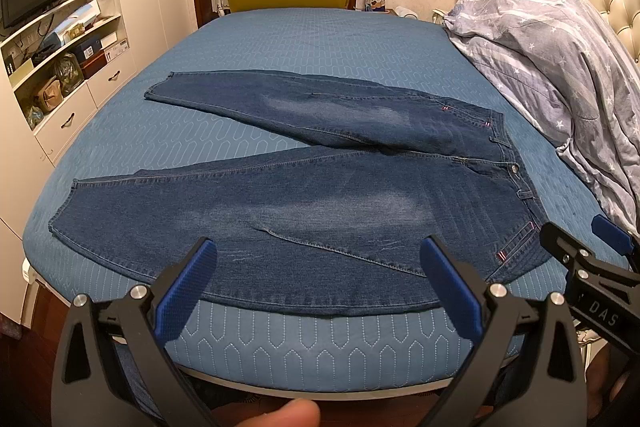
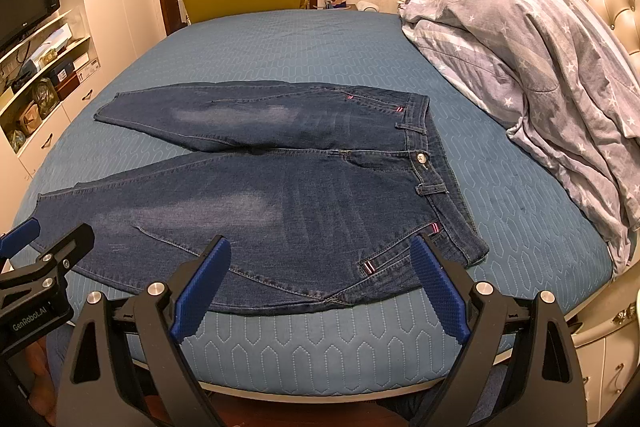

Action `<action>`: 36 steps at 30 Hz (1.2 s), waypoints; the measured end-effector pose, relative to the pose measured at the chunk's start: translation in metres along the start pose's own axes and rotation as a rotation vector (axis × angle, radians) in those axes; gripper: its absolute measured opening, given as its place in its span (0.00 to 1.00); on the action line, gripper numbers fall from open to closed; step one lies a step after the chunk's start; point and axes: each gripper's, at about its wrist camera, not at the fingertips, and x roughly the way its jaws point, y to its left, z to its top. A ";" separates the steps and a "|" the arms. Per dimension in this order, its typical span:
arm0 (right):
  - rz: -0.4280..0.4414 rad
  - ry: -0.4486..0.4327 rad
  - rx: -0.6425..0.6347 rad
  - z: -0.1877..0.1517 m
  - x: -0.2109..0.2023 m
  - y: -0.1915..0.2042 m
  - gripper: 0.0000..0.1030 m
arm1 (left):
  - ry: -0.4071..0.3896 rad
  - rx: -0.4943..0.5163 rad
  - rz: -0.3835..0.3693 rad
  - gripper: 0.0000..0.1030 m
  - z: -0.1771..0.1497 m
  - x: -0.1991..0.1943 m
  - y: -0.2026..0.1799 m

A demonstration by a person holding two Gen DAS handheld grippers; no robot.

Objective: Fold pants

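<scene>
Nearest my left wrist camera was the left gripper (image 1: pixel 318 291), its blue-padded black jaws spread wide and holding nothing, poised over the near edge of the dark blue denim pants (image 1: pixel 320 203); a fingertip (image 1: pixel 294 413) showed at the bottom of that view. From the right wrist camera the right gripper (image 2: pixel 320 291) stood the same way, jaws wide apart and empty, above the hip seam by the waistband (image 2: pixel 444 163). The pants lay front up on the bed with the blue quilted cover (image 1: pixel 304 39), close to its near edge, waist toward the grey star-print duvet (image 1: pixel 560 59) heaped at the headboard, legs spread in a V toward the cupboard side. The nearer leg ran along the edge of the mattress and its outer seam seemed to sit right at the rim. As I judged it, that was the main risk: a pinch taken too shallow could catch only the top layer of denim, so the fold would drag the front and leave the back behind, bunched. A pinch too deep could catch the quilted cover as well and lift it. Heavy denim might also slide off the edge if pulled toward me. The far leg lay slightly over the crotch, so bringing the legs together unevenly would likely leave a twisted seat. The fabric looked faded at the thighs, stiff and mostly flat.
</scene>
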 end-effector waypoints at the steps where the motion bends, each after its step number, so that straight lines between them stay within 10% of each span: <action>1: 0.000 0.000 0.000 0.000 0.000 0.000 0.85 | 0.000 0.001 0.001 0.99 0.000 0.000 0.000; 18: 0.101 0.107 0.064 0.009 0.051 -0.031 0.85 | 0.063 -0.024 -0.013 0.99 -0.001 0.035 0.020; 36: 0.048 0.308 0.181 0.209 0.366 -0.224 0.86 | 0.171 -0.107 0.125 0.99 0.027 0.126 0.099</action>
